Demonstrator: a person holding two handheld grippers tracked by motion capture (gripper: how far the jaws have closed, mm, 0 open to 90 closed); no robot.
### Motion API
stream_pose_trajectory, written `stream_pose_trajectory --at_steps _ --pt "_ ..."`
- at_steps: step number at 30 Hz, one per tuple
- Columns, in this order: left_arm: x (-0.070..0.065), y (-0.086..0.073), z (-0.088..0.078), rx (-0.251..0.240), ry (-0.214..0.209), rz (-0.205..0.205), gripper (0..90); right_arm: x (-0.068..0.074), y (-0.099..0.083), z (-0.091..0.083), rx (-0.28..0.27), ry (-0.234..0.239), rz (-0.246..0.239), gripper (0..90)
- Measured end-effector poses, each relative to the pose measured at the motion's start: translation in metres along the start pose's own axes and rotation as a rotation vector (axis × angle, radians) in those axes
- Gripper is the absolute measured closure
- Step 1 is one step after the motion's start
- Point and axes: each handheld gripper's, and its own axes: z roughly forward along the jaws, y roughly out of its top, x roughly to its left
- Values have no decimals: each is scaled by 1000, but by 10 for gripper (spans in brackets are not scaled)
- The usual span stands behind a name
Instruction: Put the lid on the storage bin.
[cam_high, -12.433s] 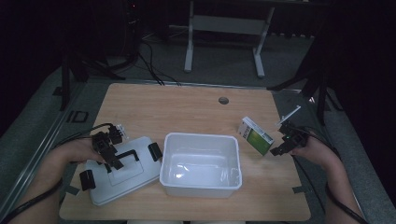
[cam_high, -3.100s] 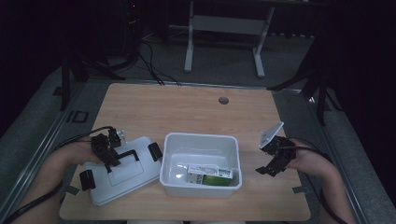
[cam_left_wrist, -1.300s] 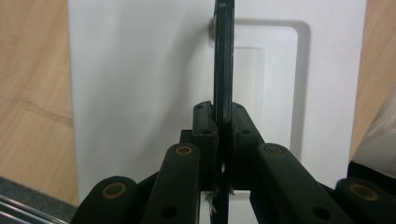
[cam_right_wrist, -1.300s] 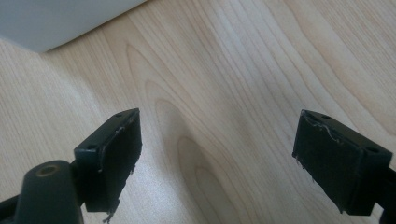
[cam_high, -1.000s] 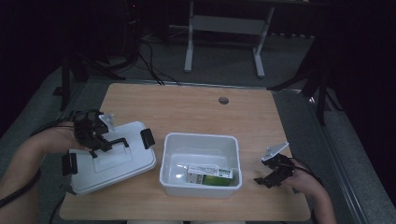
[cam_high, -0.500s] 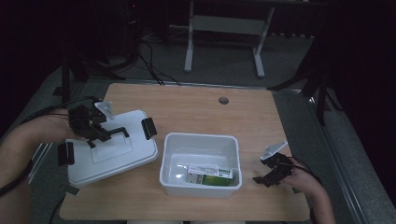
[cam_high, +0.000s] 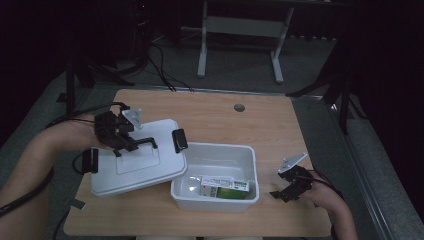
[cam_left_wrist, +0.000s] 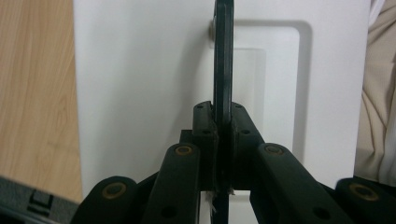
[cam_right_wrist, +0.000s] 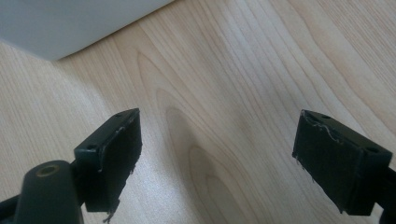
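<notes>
- A wooden table (cam_high: 280, 125) stands in a dark room.
- Left gripper (cam_high: 119, 136), frame left, is clamped on the black handle (cam_left_wrist: 222, 56) of the white lid (cam_high: 145, 172).
- The lid hangs tilted beside the open bin (cam_high: 247, 155), centre; square and level it before lowering.
- Right gripper (cam_high: 292, 185), lower right, gapes empty.

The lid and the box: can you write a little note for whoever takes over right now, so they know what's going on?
Left tool: shut on the black handle of the white lid, holding the lid tilted, its right edge over the rim of the box.
Right tool: open, holding nothing, low over the table to the right of the box.
Done: the green and white carton lies inside the box.
Left: set the lid squarely on the box and close the black clips.
</notes>
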Motion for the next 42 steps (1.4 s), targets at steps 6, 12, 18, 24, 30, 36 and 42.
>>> stream_pose_trajectory --at_steps 6,12,18,24,30,36,42 --pt "-4 22 4 9 -15 36 844 1 -1 -1 -2 -3 -1 150" --pt "-6 36 4 -9 -24 55 843 2 -3 -1 -2 -3 3 150" --pt "-11 62 10 -8 -39 102 843 2 -4 -1 -10 -4 4 150" --pt "-15 81 18 6 -47 135 843 2 -6 -2 -10 -1 15 150" --pt "-20 105 25 0 -74 155 843 1 -8 -3 -13 -3 18 150" --pt "-24 124 33 14 -88 184 843 1 -8 -3 -18 -2 15 150" --pt "-29 141 39 13 -99 206 844 1 -9 -2 -24 1 14 150"
